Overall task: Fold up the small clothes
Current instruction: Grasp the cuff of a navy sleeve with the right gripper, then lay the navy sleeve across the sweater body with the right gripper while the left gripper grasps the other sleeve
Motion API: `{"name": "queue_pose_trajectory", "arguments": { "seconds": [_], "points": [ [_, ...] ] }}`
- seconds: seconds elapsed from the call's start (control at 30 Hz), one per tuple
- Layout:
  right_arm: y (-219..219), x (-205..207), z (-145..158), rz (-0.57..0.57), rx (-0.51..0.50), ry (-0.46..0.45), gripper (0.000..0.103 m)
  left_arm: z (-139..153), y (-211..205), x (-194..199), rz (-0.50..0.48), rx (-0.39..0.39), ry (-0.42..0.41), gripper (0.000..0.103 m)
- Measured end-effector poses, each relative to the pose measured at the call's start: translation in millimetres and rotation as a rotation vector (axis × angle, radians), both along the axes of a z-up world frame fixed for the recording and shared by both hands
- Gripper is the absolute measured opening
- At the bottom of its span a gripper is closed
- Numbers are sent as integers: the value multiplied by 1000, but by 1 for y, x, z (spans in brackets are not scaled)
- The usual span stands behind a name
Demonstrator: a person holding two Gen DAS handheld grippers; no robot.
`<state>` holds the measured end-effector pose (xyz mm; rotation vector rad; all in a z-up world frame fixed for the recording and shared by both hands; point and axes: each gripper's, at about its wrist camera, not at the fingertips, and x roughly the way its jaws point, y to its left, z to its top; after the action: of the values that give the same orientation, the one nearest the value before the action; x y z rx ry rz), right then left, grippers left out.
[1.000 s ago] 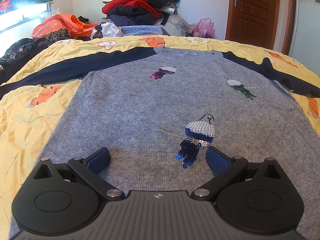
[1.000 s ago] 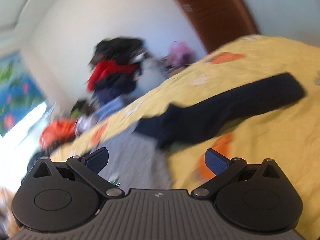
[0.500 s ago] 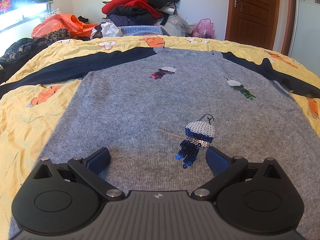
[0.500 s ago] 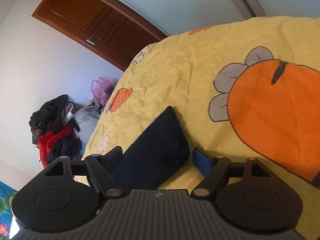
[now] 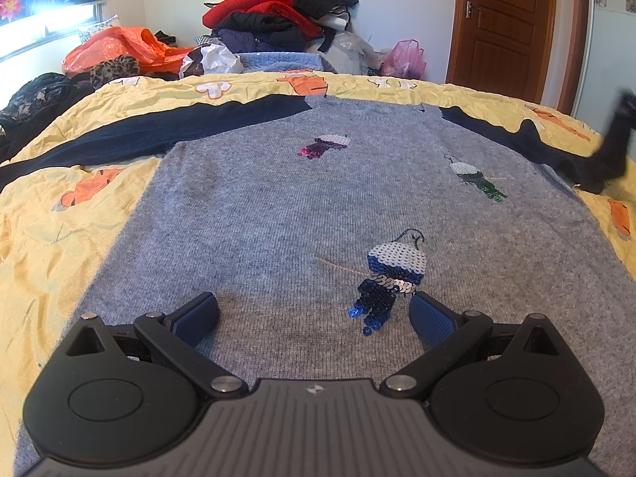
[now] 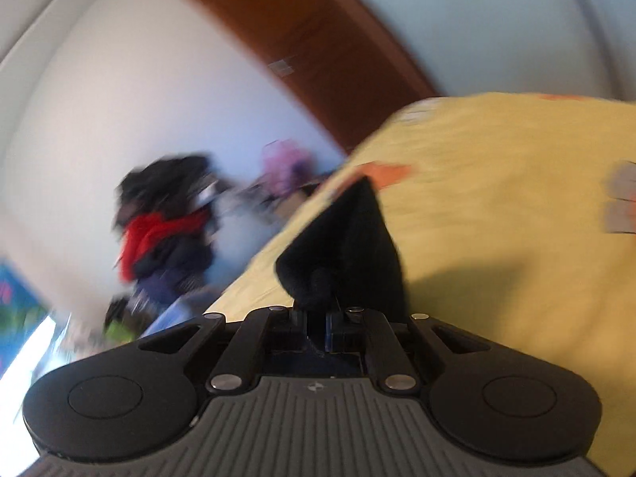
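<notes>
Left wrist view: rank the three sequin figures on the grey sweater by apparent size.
1. Blue-and-white sequin figure, largest, though it lies nearest the camera.
2. Green-and-white sequin figure.
3. Magenta-and-white sequin figure.
The last two look close in size on the grey knitted sweater; that order is unsure.

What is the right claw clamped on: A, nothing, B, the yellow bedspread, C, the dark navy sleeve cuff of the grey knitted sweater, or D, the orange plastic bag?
C: the right claw is shut on the dark navy sleeve cuff, lifted above the yellow bedspread.
</notes>
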<state>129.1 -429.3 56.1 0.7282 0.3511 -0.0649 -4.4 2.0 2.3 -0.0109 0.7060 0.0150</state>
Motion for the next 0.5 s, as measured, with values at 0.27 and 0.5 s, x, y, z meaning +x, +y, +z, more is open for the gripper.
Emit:
{"name": "queue_pose_trajectory", "arguments": {
  "seconds": [0.27, 0.5],
  "points": [
    [173, 56, -29, 360, -154, 87, 18, 0, 0, 1, -1, -1, 0, 103],
    [193, 7, -44, 397, -92, 119, 64, -1, -4, 2, -7, 11, 6, 103]
  ]
}}
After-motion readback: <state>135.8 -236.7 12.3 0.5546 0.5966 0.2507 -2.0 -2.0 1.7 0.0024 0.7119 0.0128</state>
